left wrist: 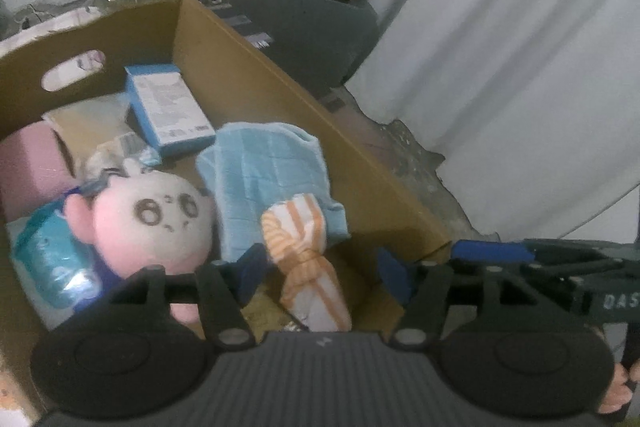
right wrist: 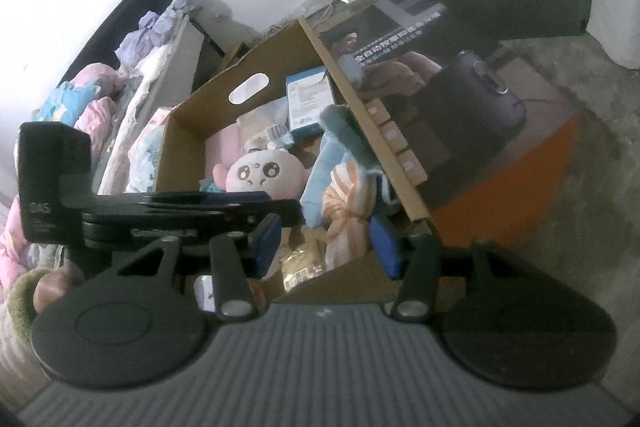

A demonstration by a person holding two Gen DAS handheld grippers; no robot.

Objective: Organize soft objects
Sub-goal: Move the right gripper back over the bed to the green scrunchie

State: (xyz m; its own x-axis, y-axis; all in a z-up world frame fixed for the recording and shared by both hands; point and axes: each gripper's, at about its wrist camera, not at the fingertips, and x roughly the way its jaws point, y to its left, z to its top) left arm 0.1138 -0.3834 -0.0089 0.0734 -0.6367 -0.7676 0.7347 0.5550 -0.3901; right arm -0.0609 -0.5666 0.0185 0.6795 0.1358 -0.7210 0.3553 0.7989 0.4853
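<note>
Soft things already fill much of the cardboard box [left wrist: 280,75]: a pink-and-white plush toy [left wrist: 160,219], a blue towel [left wrist: 264,167] and an orange-striped knotted cloth [left wrist: 308,259] lying against the towel's lower edge. A blue carton [left wrist: 168,107] and a pink box [left wrist: 28,163] share the far and left parts of the box, along with a blue plastic pack [left wrist: 52,259] beside the plush.

Both tools hover above the near end of the box. The left tool [left wrist: 320,271] has its jaws parted with the striped cloth seen between them, and the pads do not appear to press on it — it looks let go. The right tool [right wrist: 326,243] is also parted and holds nothing; the striped cloth [right wrist: 348,211] lies below it inside the box.

By my reading, this item is placed and the packing is well along. More fabric is piled on the bed [right wrist: 100,115] to the left — whether any of it belongs to the task, I cannot tell.
</note>
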